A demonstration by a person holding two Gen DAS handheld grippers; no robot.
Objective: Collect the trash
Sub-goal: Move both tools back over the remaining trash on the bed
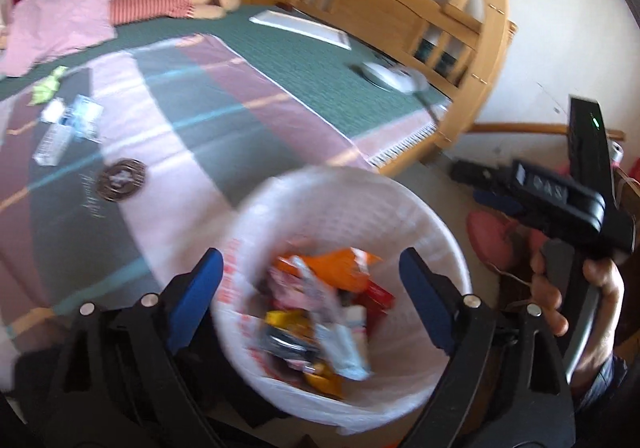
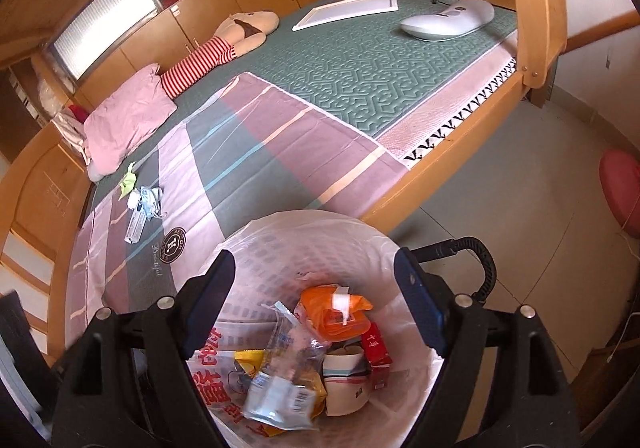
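Observation:
A white bin point(image 1: 424, 224) point(image 2: 304, 244) lined with a plastic bag stands on the floor beside the bed and holds several wrappers, a paper cup point(image 2: 346, 380) and an orange packet point(image 2: 334, 314). My left gripper point(image 1: 310, 288) hangs open over it, nothing between its blue pads. My right gripper point(image 2: 314, 298) is open above the same bin, also holding nothing. On the bed lie a clear plastic bottle point(image 1: 52, 143) point(image 2: 135, 226), a green crumpled scrap point(image 1: 46, 87) point(image 2: 129, 179) and a face mask point(image 2: 151, 199). A hand point(image 1: 560, 288) holds the right gripper's black body at the right of the left wrist view.
The wooden bed point(image 2: 404, 199) carries a striped blanket point(image 2: 248, 155), a pink pillow point(image 2: 128, 123), a plush toy point(image 2: 236, 35), a white frame point(image 2: 348, 9) and a white appliance point(image 2: 448, 21). A red cushion point(image 2: 620, 191) lies on the tiled floor at the right.

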